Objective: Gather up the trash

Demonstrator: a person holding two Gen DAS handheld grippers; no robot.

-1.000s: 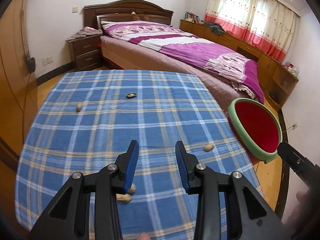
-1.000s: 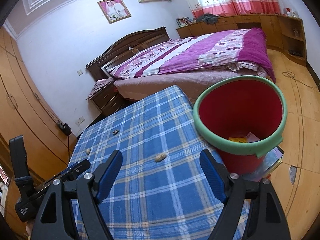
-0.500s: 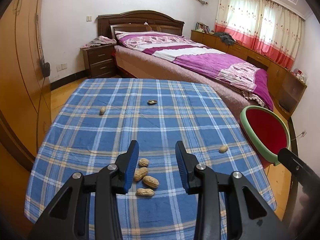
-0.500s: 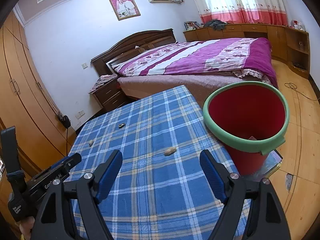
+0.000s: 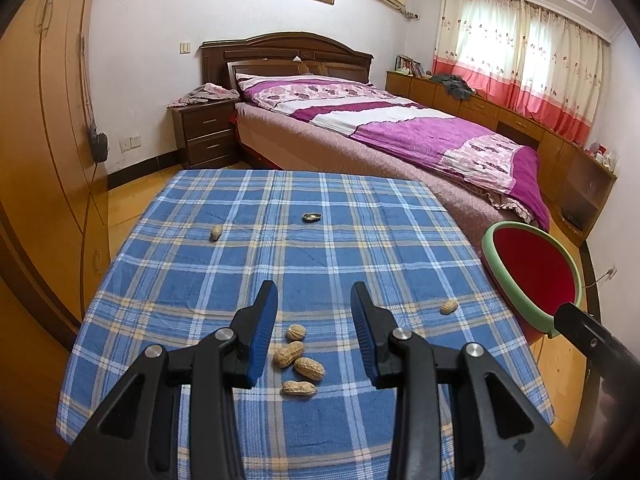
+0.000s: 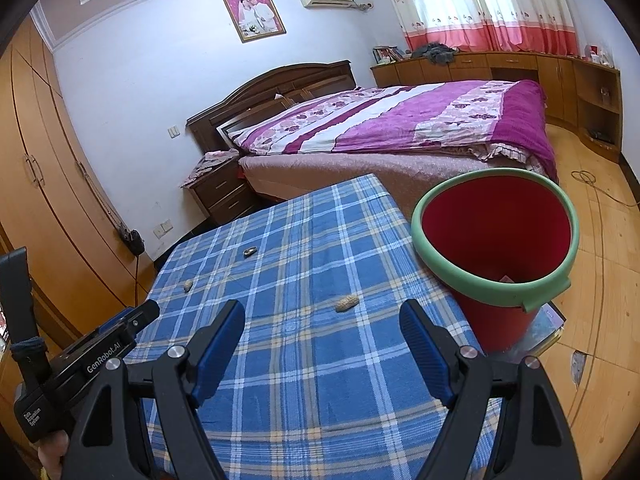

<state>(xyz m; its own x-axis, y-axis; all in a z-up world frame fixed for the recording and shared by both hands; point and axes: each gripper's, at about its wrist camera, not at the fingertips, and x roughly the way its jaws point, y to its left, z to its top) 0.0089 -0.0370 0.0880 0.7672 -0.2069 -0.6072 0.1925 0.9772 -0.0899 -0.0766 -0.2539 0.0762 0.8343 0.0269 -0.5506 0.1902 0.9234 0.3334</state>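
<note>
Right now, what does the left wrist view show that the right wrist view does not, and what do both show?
Only the left wrist view shows the cluster of four tan peanuts under the left gripper, which is open and empty. Only the right wrist view shows scraps inside the red bin with green rim and the open, empty right gripper. Both show the blue plaid cloth, the lone peanut near the bin, and the bed.

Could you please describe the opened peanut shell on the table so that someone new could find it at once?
Start at the blue plaid table in front of the bed. Look to its far end, near the middle, beyond the cluster of peanuts by the left gripper. The shell is the only piece lying split open, dark inside; the other peanuts are whole and tan.
</note>
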